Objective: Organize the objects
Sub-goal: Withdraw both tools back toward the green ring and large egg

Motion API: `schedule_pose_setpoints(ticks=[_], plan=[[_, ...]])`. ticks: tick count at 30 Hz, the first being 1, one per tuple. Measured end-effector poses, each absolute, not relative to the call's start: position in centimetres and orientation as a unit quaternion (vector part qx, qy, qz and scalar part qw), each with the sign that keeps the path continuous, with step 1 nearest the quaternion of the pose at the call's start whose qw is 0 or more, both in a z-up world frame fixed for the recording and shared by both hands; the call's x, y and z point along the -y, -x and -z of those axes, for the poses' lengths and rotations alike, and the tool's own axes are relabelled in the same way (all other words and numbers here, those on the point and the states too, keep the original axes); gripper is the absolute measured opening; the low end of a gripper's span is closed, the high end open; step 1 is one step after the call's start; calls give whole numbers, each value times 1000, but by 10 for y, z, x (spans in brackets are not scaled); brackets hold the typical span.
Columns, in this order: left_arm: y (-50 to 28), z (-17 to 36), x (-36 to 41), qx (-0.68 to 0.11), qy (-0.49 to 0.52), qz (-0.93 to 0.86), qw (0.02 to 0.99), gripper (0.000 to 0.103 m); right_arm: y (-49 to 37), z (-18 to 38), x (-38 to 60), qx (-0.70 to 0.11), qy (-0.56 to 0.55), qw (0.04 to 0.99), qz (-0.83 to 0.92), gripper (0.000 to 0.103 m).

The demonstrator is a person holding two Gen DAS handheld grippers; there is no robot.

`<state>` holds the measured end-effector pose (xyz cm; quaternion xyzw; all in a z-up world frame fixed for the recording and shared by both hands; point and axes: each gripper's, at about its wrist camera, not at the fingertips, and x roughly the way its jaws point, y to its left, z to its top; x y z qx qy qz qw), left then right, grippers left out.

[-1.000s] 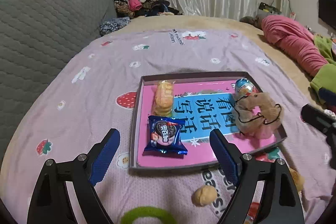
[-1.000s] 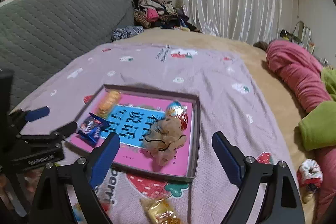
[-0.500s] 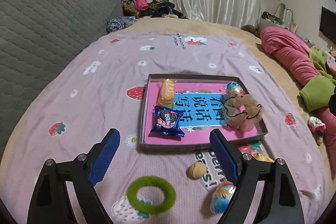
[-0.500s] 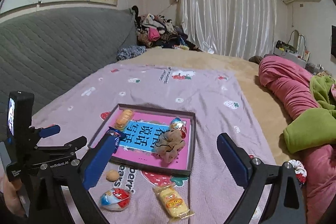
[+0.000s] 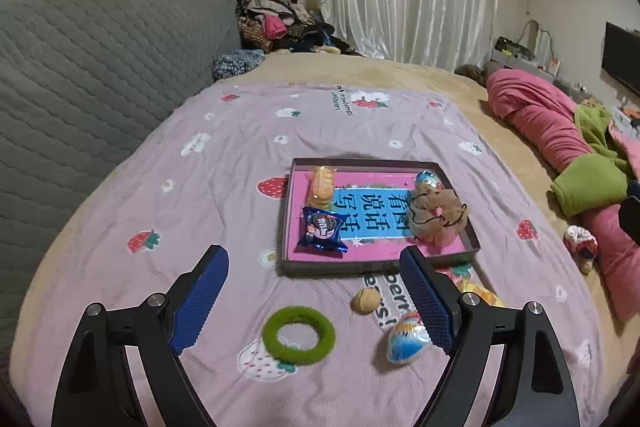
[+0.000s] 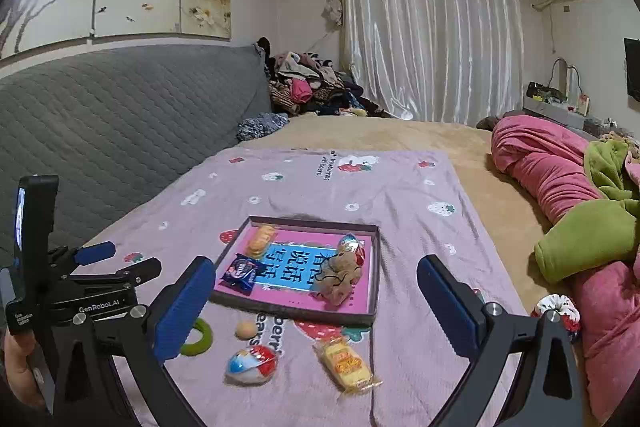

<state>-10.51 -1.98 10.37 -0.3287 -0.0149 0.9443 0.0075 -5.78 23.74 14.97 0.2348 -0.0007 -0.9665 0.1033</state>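
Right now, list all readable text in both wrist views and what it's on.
"GenRobot.AI": left gripper body, seen from the right wrist.
"看图说话写话": blue panel inside the pink tray, printed upside down to the camera.
"berr…" and "…ears!": fragments on the purple blanket, partly covered.
Blue biscuit packet, small blanket print, gripper side label: too blurred.

Green hair ring (image 5: 298, 335); strawberry-print lilac blanket (image 5: 224, 163).
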Motion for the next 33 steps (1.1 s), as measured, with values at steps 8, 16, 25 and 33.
schedule_pose_setpoints(ticks=[8, 16, 25, 33], plan=[[71, -118, 19, 3, 321, -947, 10, 88, 27, -157, -242, 9, -219, 108, 970, 102], [38, -113, 24, -7, 326, -945, 8, 88, 11, -157, -241, 8, -216, 116, 970, 102], [22, -101, 24, -8, 339, -940, 19, 88, -3, -139, -238, 31, -228, 126, 965, 102], [18, -83, 23, -10, 361, -932, 19, 88, -7, -117, -227, 21, -257, 132, 957, 102]])
